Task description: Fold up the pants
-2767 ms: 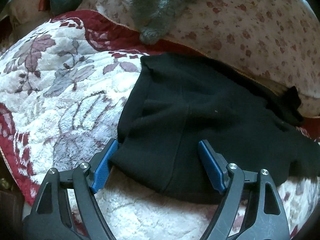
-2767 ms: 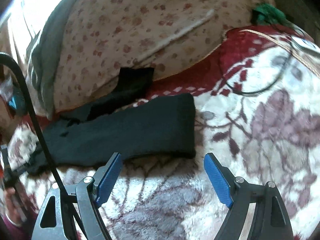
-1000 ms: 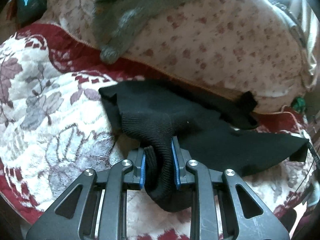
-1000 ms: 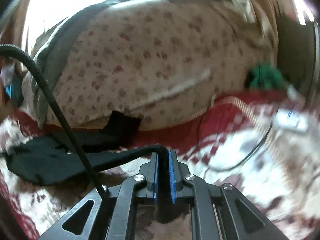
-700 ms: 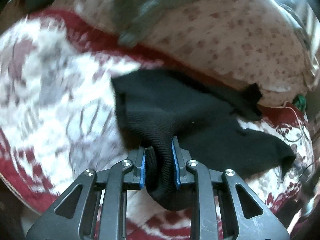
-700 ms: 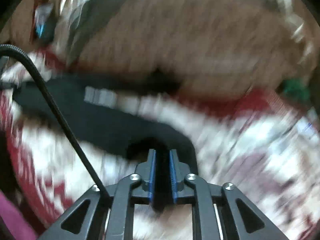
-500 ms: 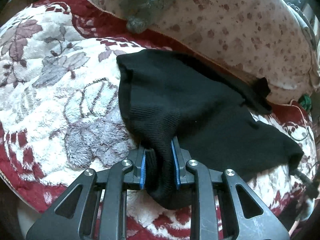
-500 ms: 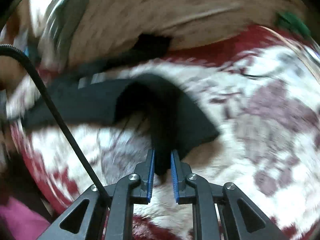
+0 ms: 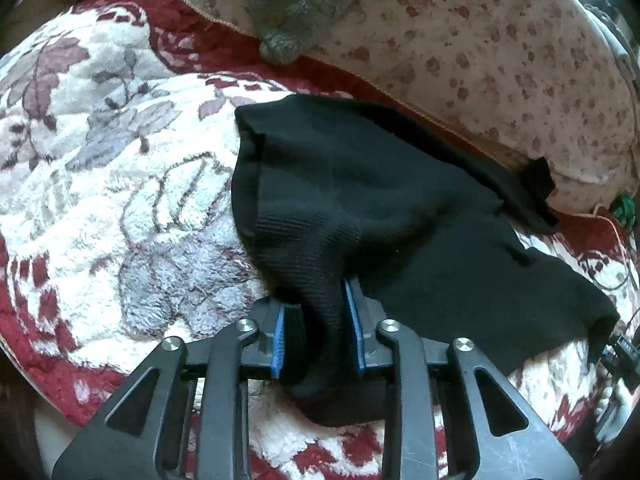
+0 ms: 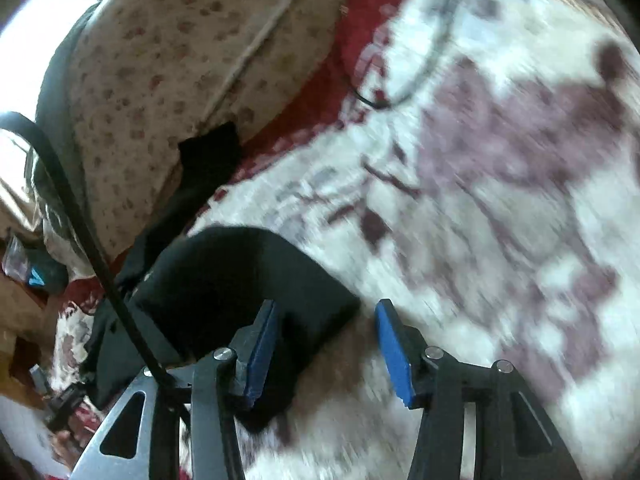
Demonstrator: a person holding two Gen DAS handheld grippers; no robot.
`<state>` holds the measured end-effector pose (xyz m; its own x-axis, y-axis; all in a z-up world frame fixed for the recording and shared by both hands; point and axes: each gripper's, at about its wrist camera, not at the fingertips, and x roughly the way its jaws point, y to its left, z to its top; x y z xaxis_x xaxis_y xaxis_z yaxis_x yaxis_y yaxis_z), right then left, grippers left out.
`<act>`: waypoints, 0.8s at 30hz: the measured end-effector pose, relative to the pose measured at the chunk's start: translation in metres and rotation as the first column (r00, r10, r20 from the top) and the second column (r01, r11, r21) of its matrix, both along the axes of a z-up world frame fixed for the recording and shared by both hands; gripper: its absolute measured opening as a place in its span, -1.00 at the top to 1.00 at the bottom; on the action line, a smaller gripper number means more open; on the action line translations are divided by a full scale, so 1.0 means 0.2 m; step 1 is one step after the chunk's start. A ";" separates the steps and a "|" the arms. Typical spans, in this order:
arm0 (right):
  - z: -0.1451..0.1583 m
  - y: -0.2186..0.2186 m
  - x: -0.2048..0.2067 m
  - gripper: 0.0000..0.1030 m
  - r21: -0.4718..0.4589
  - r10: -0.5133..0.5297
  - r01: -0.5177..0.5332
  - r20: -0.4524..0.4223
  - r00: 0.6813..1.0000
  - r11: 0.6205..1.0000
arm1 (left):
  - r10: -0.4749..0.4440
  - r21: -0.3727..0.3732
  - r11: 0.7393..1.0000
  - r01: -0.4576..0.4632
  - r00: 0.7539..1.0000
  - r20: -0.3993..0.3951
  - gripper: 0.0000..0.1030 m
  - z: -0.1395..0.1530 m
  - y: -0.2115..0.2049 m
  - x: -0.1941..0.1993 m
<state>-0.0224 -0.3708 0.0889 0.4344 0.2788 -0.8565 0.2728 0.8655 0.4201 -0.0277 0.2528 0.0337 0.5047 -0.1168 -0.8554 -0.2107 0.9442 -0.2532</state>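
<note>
The right gripper [image 10: 326, 344] has just released the pants [image 9: 380, 216] hem at seven o'clock, ending this fold, while the left gripper [image 9: 318, 330], loosening, still pinches the waistband

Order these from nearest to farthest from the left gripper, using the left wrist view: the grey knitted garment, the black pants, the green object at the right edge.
1. black pants: between the left gripper pads.
2. green object: far right.
3. grey knitted garment: top, on the pillow.

We see matt black ribbed knit in the pants [image 9: 360, 208], on a fluffy plush blanket [image 9: 100, 168]. At twelve o'clock, a smooth flowered cloth pillow [image 9: 500, 60] lies under a fuzzy grey garment [image 9: 304, 8].
</note>
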 end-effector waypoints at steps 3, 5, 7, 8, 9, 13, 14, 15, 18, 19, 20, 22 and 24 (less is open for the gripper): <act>-0.03 0.09 0.04 0.53 -0.065 0.078 -0.074 0.053 0.996 0.995 | 0.035 -0.032 0.999 -0.035 0.999 0.002 0.14 -0.02 -0.01 0.01; -0.02 0.10 0.04 0.73 -0.063 0.092 -0.086 0.098 0.991 0.994 | 0.035 -0.016 0.999 -0.034 0.999 0.010 0.10 -0.03 -0.04 0.02; 0.02 0.04 0.02 0.76 -0.025 0.049 -0.046 0.137 0.989 0.999 | 0.003 0.042 0.999 -0.003 1.000 0.004 0.14 -0.02 -0.09 0.03; 0.04 0.02 0.02 0.77 -0.027 0.036 -0.032 0.159 0.987 0.999 | -0.017 0.066 0.998 0.017 1.000 0.004 0.43 -0.02 -0.11 0.02; 0.08 -0.01 0.00 0.77 -0.029 0.023 -0.018 0.181 0.983 0.999 | -0.033 0.074 0.997 0.033 0.999 0.008 0.59 -0.01 -0.12 0.02; 0.22 -0.10 -0.02 0.79 -0.034 -0.001 0.009 0.248 0.969 0.999 | -0.077 0.068 0.995 0.074 0.996 0.045 0.64 0.08 -0.10 -0.02; 0.27 -0.11 -0.03 0.79 -0.038 0.004 0.006 0.264 0.965 0.999 | -0.082 0.060 0.995 0.079 0.995 0.051 0.64 0.11 -0.09 -0.02; 0.32 -0.11 -0.04 0.79 -0.045 0.011 0.002 0.280 0.960 0.999 | -0.089 0.047 0.995 0.086 0.994 0.058 0.64 0.13 -0.07 -0.02; 0.44 -0.09 -0.05 0.79 -0.062 0.043 -0.025 0.305 0.951 0.998 | -0.111 0.043 0.993 0.108 0.991 0.076 0.64 0.23 -0.02 -0.01; 0.47 -0.08 -0.05 0.79 -0.069 0.055 -0.036 0.303 0.951 0.997 | -0.117 0.062 0.992 0.113 0.990 0.079 0.64 0.26 -0.01 0.00; 0.49 -0.07 -0.04 0.79 -0.073 0.063 -0.043 0.298 0.952 0.996 | -0.123 0.082 0.990 0.116 0.989 0.078 0.65 0.29 0.01 0.01; 0.52 -0.05 -0.03 0.79 -0.074 0.071 -0.052 0.291 0.954 0.996 | -0.130 0.104 0.987 0.123 0.990 0.062 0.65 0.33 0.07 0.03; 0.51 -0.06 -0.01 0.79 -0.071 0.086 -0.069 0.264 0.961 0.995 | -0.136 0.072 0.988 0.134 0.990 0.030 0.65 0.33 0.16 0.04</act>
